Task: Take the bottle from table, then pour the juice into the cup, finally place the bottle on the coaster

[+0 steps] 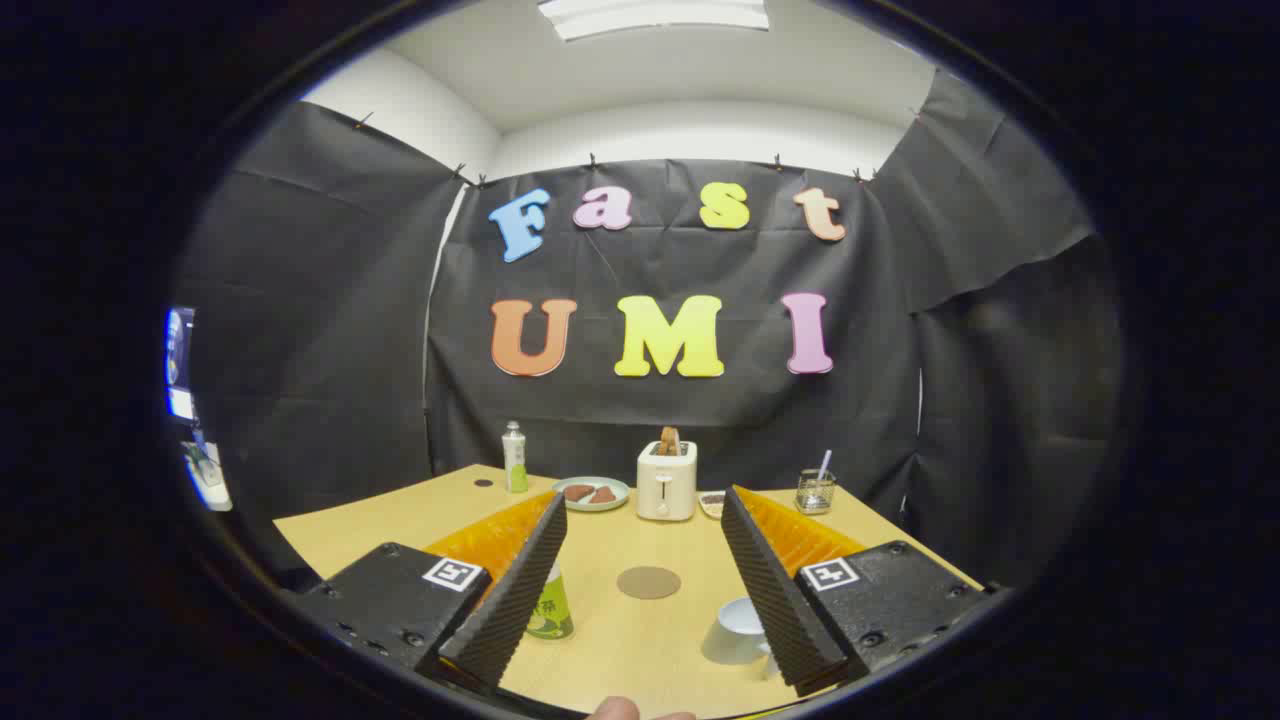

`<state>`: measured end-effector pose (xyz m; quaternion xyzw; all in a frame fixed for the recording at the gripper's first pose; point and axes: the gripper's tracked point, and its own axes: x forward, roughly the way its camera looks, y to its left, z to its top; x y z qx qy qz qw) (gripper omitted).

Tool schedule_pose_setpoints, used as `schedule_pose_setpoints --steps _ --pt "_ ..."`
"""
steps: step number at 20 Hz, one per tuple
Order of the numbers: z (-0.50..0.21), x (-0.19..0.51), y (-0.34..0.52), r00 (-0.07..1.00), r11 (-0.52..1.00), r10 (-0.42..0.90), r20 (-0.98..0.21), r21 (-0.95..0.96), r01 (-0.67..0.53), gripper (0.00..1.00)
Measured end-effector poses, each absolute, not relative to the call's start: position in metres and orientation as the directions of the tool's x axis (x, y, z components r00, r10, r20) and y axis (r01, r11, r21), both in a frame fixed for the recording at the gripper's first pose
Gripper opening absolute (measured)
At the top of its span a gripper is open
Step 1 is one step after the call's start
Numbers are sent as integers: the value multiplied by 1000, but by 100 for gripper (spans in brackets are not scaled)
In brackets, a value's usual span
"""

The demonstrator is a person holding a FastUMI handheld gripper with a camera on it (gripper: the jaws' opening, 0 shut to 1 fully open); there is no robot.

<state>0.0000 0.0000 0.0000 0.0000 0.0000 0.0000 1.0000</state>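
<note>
My gripper [642, 505] hangs open above the wooden table [600, 655], with nothing between its fingers. A bottle with a green label [551, 608] stands on the table right beside the left finger [515, 590], which hides its upper part. Close to the right finger [770, 590] sits a white cup [738, 628], partly covered by that finger. A round brown coaster [648, 582] lies flat on the table between the two fingers, farther off than the bottle and the cup.
Along the table's far edge stand a slim white-and-green bottle [514, 457], a plate with food [591, 493], a white toaster with bread [666, 481], a small dish [711, 502] and a glass with a straw [815, 490]. A person's fingertip [615, 709] shows below the fingers.
</note>
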Motion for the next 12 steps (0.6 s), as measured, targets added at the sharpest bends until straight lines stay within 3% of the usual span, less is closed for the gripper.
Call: schedule_pose_setpoints --steps 12 --pt "12 -11 18 999 1000 27 26 -10 -27 100"
